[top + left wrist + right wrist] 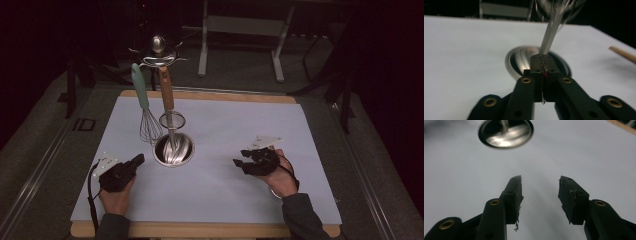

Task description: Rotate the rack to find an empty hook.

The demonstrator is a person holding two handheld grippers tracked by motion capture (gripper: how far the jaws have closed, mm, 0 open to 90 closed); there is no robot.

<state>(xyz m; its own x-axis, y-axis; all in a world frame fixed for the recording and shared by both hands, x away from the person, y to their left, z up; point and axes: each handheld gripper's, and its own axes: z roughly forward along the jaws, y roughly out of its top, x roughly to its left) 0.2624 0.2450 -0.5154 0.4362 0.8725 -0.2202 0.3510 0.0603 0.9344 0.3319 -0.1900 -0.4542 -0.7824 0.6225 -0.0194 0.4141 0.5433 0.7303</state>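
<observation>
A metal utensil stand rises from a round shiny base at the middle left of the white mat. From its top hooks hang a teal-handled whisk and a wooden-handled tool with a small round mesh ring. My left gripper lies just left of the base, its jaws shut with nothing between them. In the left gripper view its tips point at the base and the pole. My right gripper sits open to the right of the base, and its jaws stand apart over bare mat, facing the base.
The mat lies on a wooden board whose edge shows at the far and near sides. Dark floor and a metal frame lie beyond the table. Bare mat stretches right of the stand and in front of both hands.
</observation>
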